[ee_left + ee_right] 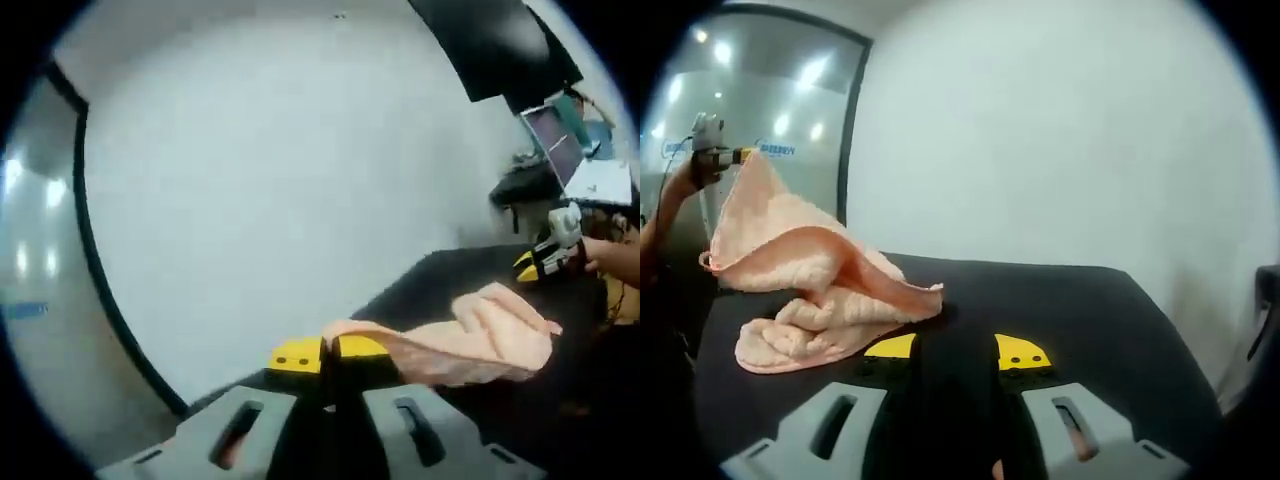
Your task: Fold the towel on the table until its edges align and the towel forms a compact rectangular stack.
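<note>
Though crumpled, nubby peach towel [820, 285]

No lettering could be read. A blue sign on the glass wall [780, 149] in the right gripper view carried marks, blurred and too small to make out.

Bright, even, shadowless on the wall [280, 180]. Glaring spots on the glass [760, 90]. Soft and blurred throughout, bending strongly at the fisheye edges.
</note>
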